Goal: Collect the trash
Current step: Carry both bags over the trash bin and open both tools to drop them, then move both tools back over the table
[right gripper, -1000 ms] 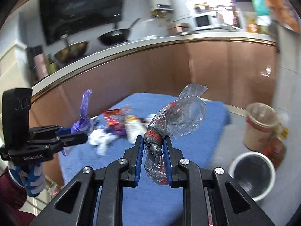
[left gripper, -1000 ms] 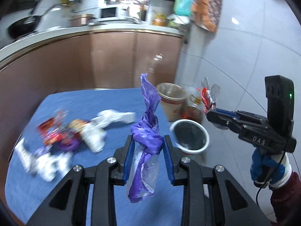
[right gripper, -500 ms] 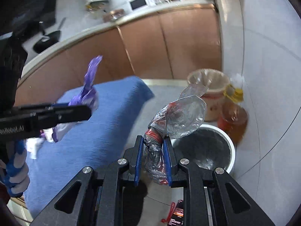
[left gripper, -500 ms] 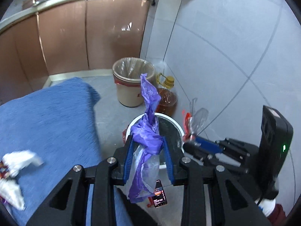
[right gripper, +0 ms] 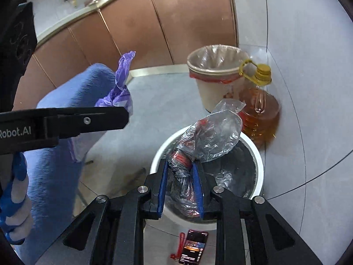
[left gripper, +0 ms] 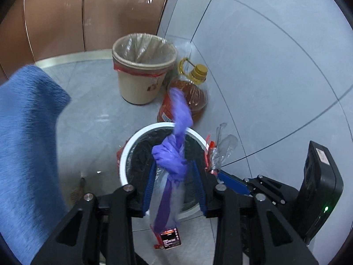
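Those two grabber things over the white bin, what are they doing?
A person is throwing trash away. The left gripper has a knotted purple bag between its opening jaws, above the white bin. The right gripper carries a crumpled clear wrapper over that bin, jaws also opening.

Floor [left gripper: 275,70]: pale grey glossy tiles with thin dark joints. Cabinet fronts [right gripper: 132,31]: copper-brown panels, curved, pale countertop [right gripper: 72,13] above, light metal plinth strip [left gripper: 72,56] at the base. Blue cloth-covered furniture [left gripper: 24,137] at the left edge.
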`<state>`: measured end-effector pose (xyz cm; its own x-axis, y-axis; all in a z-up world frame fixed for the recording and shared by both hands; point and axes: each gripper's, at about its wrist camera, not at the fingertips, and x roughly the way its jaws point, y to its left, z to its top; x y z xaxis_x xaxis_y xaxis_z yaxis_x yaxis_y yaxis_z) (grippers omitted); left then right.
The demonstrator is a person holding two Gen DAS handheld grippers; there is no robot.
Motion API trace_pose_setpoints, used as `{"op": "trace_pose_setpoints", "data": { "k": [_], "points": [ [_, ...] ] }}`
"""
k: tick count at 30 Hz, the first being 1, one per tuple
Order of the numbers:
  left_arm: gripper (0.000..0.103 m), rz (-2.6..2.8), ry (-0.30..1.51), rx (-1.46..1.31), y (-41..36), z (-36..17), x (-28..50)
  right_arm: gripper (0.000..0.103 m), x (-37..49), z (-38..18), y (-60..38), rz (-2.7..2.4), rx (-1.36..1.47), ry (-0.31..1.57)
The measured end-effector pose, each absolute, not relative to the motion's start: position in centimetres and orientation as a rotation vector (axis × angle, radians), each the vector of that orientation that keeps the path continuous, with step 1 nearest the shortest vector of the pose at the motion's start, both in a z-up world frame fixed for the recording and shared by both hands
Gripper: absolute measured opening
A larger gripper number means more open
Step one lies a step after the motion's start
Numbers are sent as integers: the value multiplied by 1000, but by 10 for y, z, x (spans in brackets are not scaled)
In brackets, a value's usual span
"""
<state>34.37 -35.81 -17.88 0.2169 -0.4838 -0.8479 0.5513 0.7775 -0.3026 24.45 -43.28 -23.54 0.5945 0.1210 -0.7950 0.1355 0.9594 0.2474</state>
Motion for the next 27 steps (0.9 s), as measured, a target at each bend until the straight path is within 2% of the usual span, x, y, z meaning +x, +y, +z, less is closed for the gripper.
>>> {"op": "trace_pose_setpoints", "data": {
  "k": [2,4,7,11,15,27],
  "points": [
    [48,-714,1151,65,-362,-186,350,25,249,-242,-435,-21,289,953],
    [49,-709,1153,59,-363,-190,353,26,250,-246,-436,-29,286,963],
    [49,-708,1138,48,-361,-186,352,36,251,-250,-439,-43,281,969],
    [49,-700,1090,59,-354,-168,342,44,243,-242,-439,-55,283,956],
    [49,-695,1035,54,-342,-144,329,45,237,-227,-439,-72,290,923],
    [49,-629,768,37,-280,-35,266,46,171,-107,-391,-88,174,699]
  ]
}}
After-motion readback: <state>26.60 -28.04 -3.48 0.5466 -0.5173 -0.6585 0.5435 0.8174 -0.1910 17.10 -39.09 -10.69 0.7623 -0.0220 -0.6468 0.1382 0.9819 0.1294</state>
